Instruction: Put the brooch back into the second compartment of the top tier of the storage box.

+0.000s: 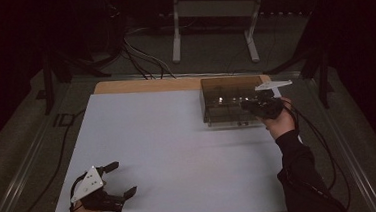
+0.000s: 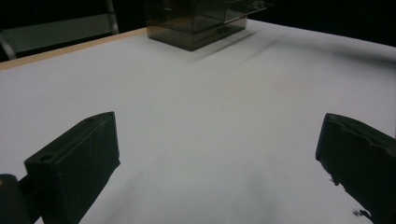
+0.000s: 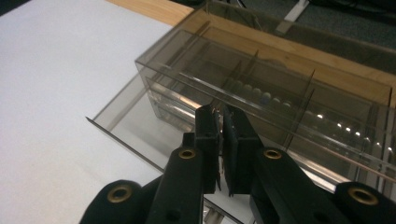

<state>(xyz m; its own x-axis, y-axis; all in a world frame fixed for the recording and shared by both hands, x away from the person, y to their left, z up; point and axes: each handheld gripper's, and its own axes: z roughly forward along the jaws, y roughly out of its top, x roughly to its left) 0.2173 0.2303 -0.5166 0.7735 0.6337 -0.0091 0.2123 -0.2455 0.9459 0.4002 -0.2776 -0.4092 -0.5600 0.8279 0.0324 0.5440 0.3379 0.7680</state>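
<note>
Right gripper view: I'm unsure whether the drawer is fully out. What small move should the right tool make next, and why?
Probably a short further pull toward the person. The right tool is shut at the front of the smoky clear organizer box, whose lower drawer already sticks out over the white table. What it pinches is hidden. The left tool rests open, far away.

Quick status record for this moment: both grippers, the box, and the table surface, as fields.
right gripper: jaws shut, at the front of the smoked clear box, over its pulled-out drawer; held item cannot be told
left gripper: jaws open, nothing between them, near table edge
smoked clear box: far right of table, divided compartments
drawer: partly pulled out
white table surface: box stands on it
</note>
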